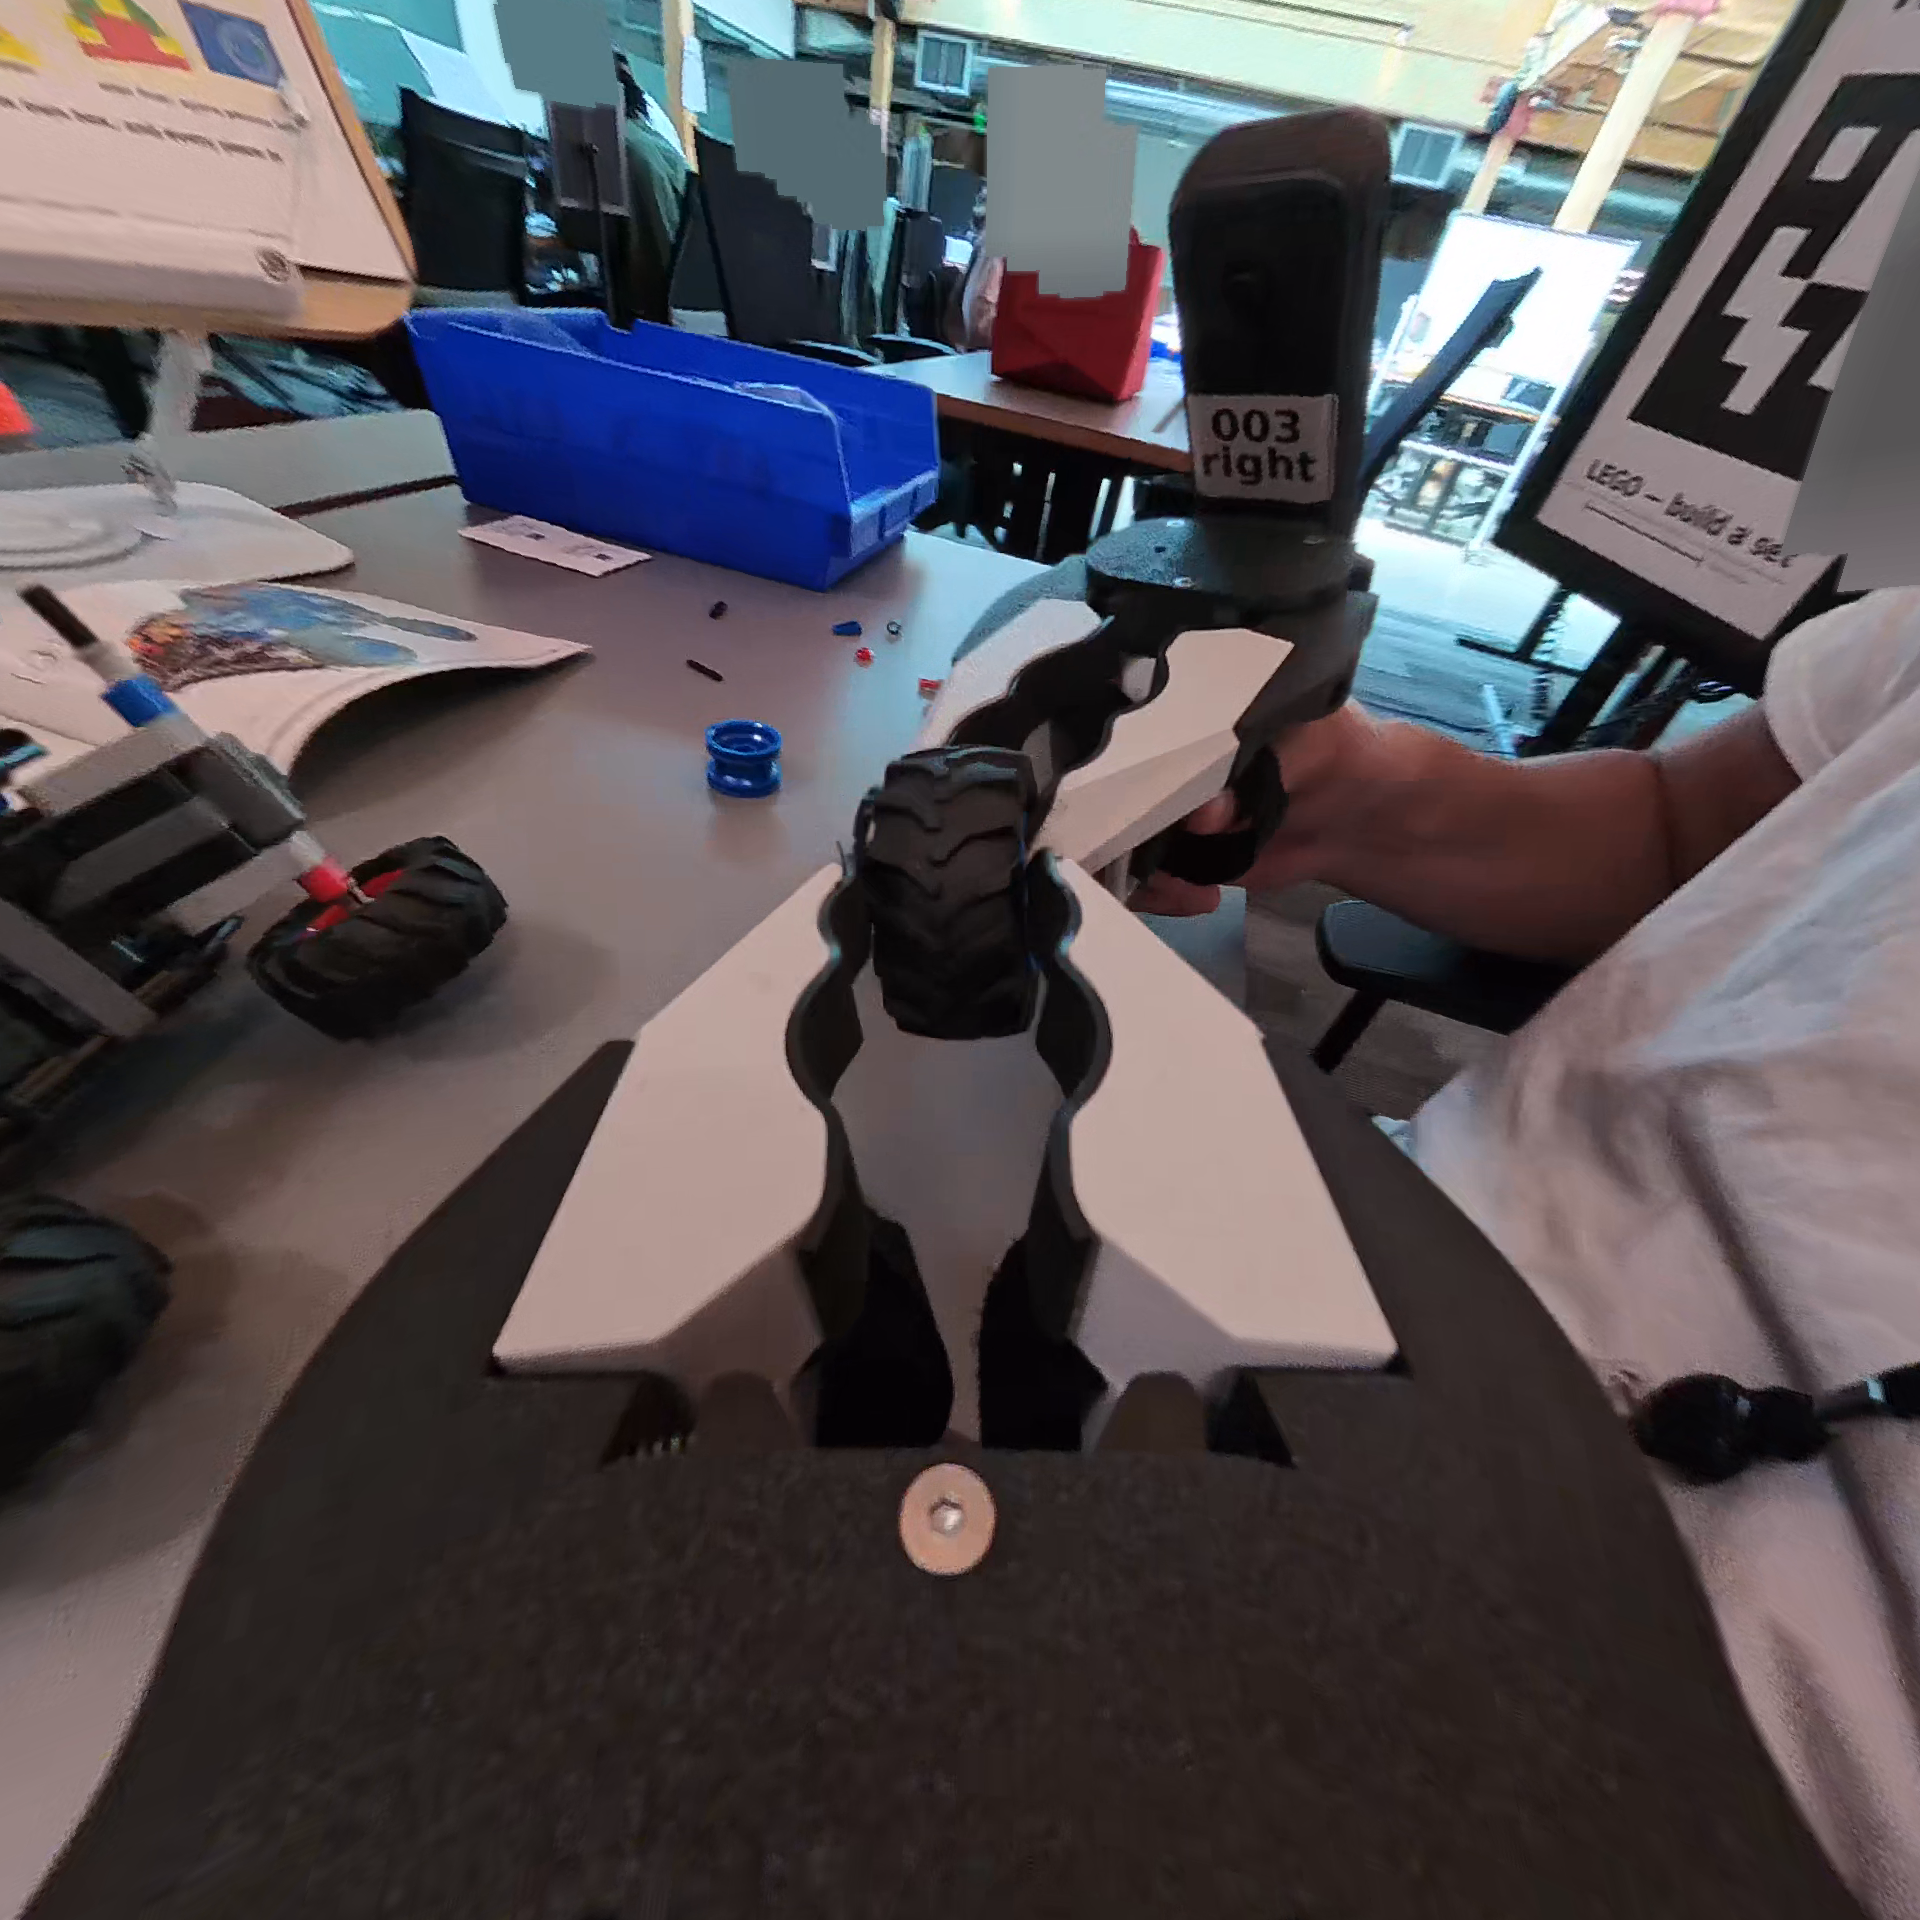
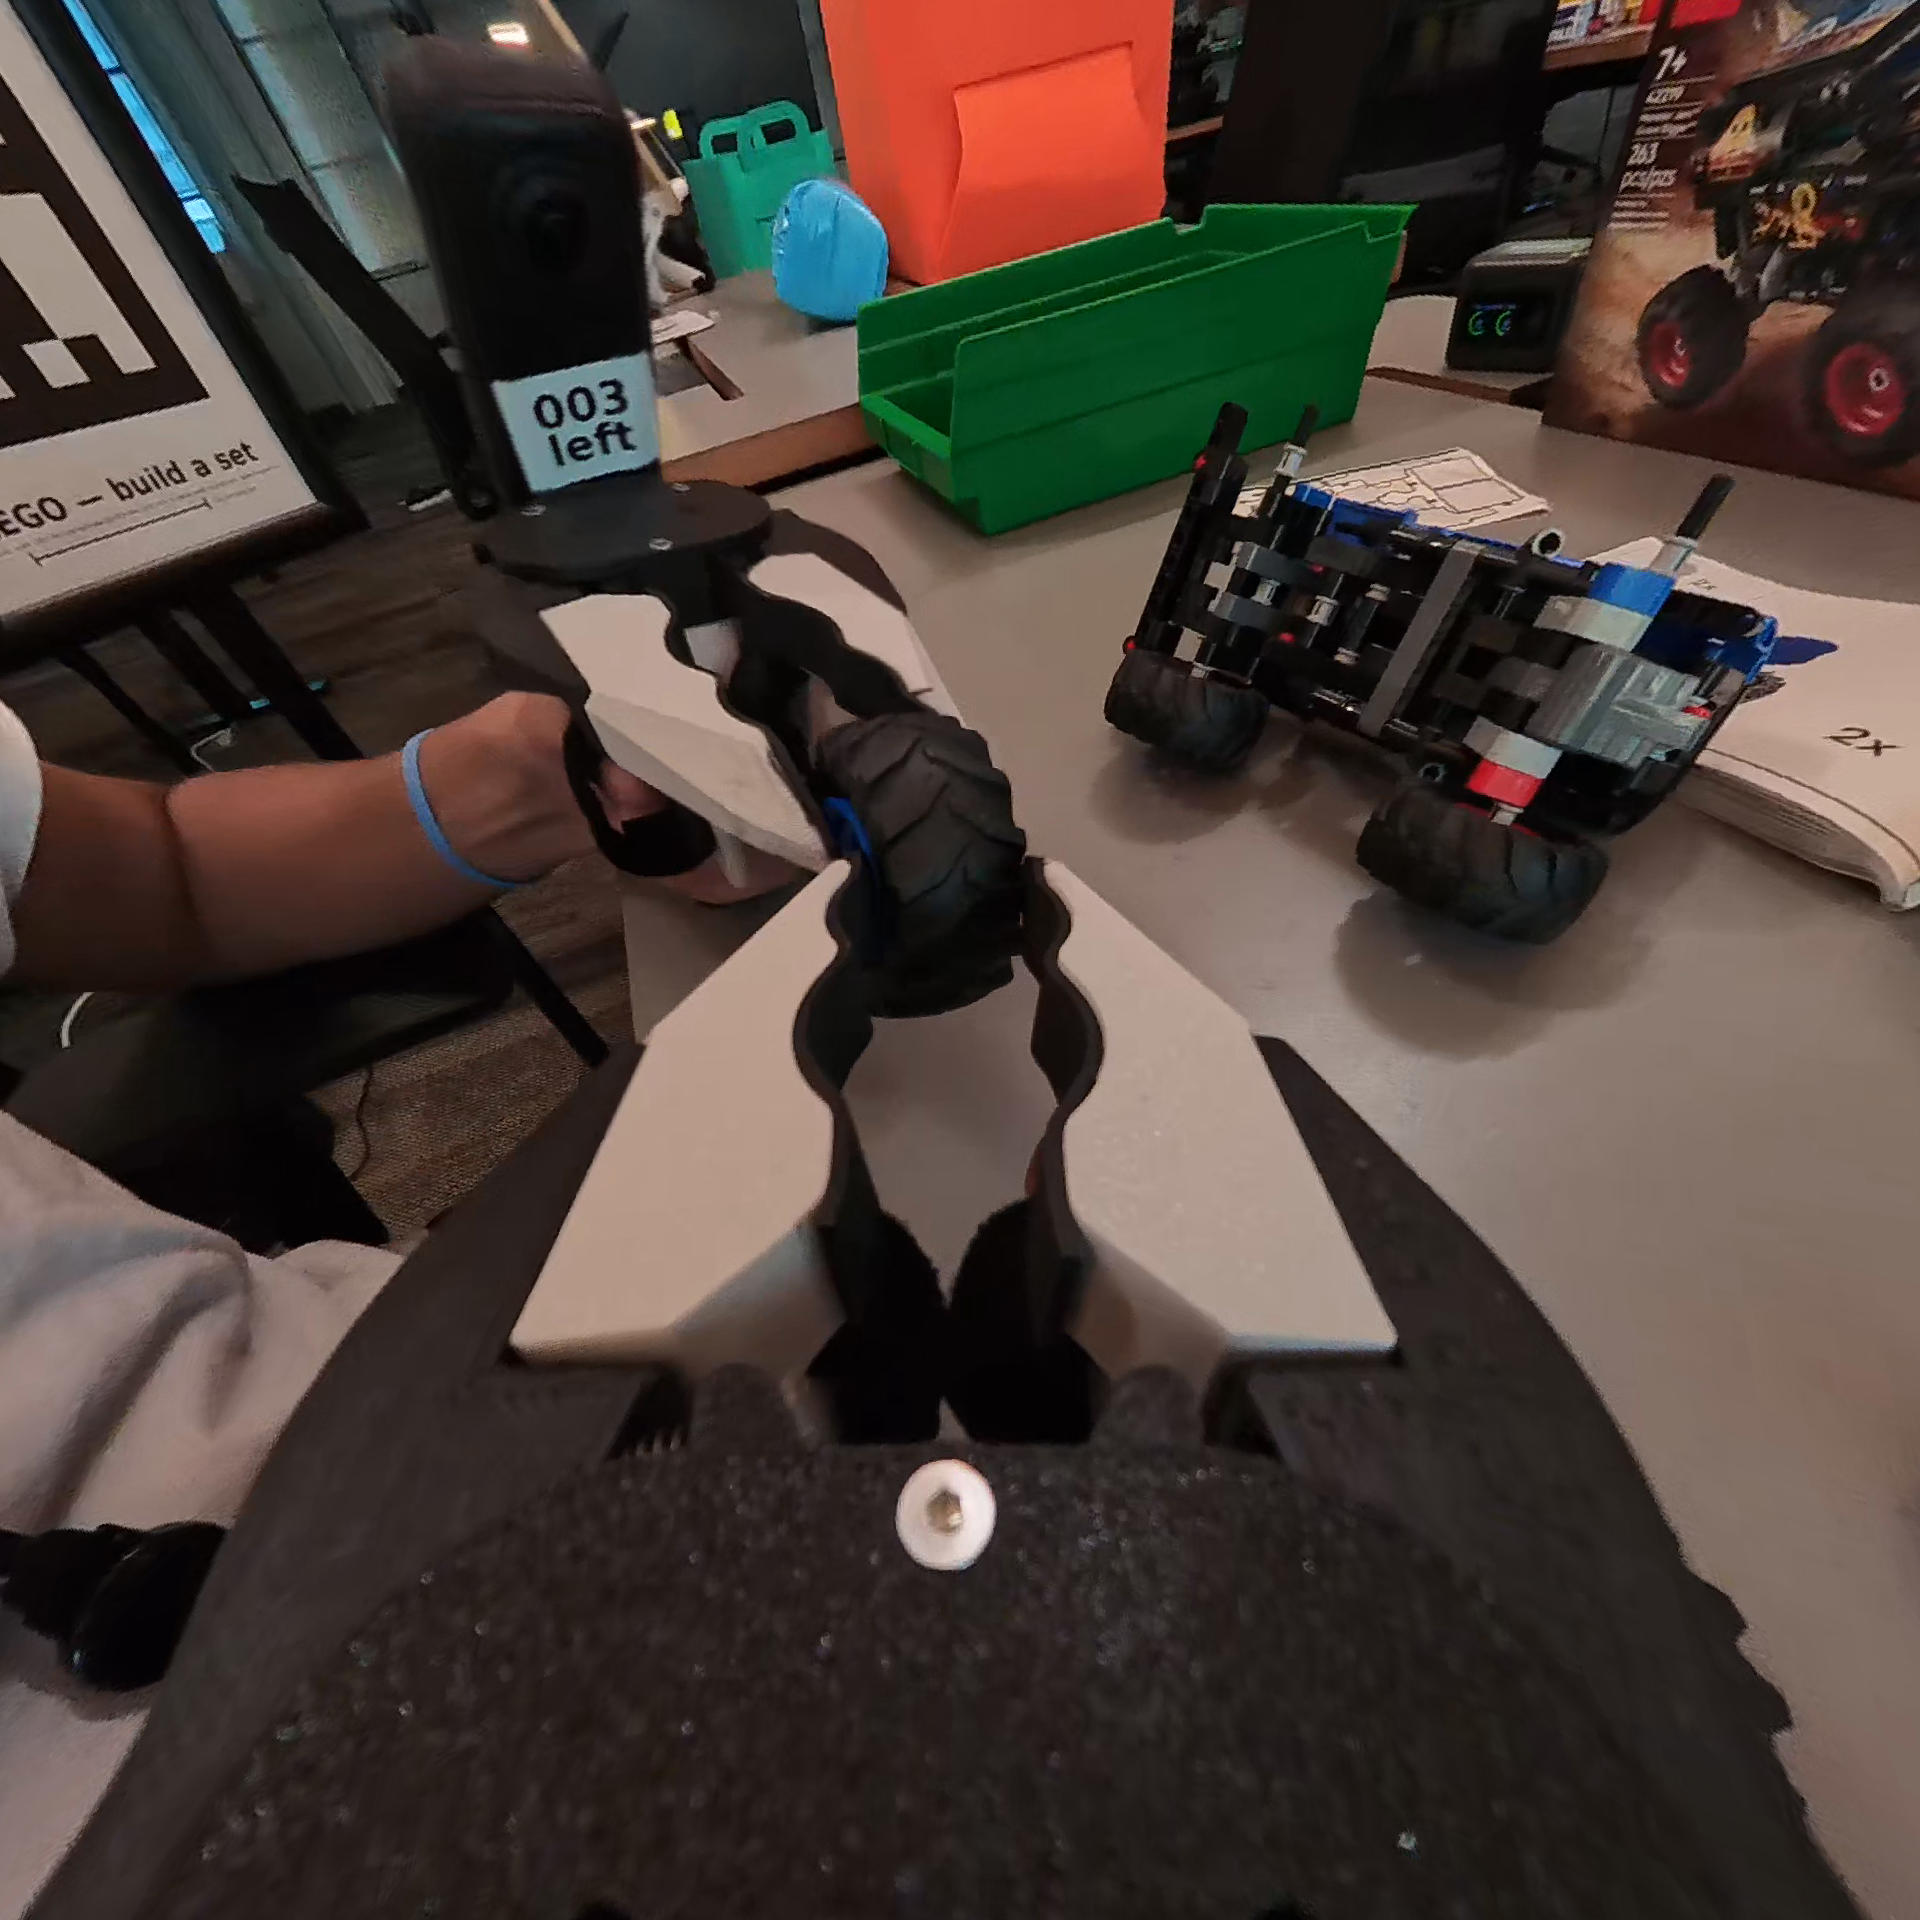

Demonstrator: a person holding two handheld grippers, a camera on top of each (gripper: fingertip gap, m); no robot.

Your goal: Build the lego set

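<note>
**Tyre held between two grippers above the table; bins behind**

Left gripper (image 1: pixel 951 914): clamped on the black tyre (image 1: pixel 951 894), its wavy pads pressing both sidewalls. The tyre is held clear above the grey table (image 1: pixel 582 935).

Right gripper (image 2: pixel 940 904): fingertips closed against the same tyre (image 2: pixel 935 831) from the opposite side; a blue rim (image 2: pixel 854 831) shows inside it.

Blue bin (image 1: pixel 675 436): on the table's far side. Its contents cannot be made out.

Green bin (image 2: pixel 1122 353): at the table's back edge, open end facing forward. No contents can be seen from this angle.

Loose blue rim (image 1: pixel 743 756): on the table near the small scattered pins (image 1: pixel 704 670).

Truck model (image 2: pixel 1455 665): partly built, lying on its side, two tyres fitted, resting against the open instruction booklet (image 2: pixel 1808 748).

Set box (image 2: pixel 1766 239): standing upright behind the model.
</note>
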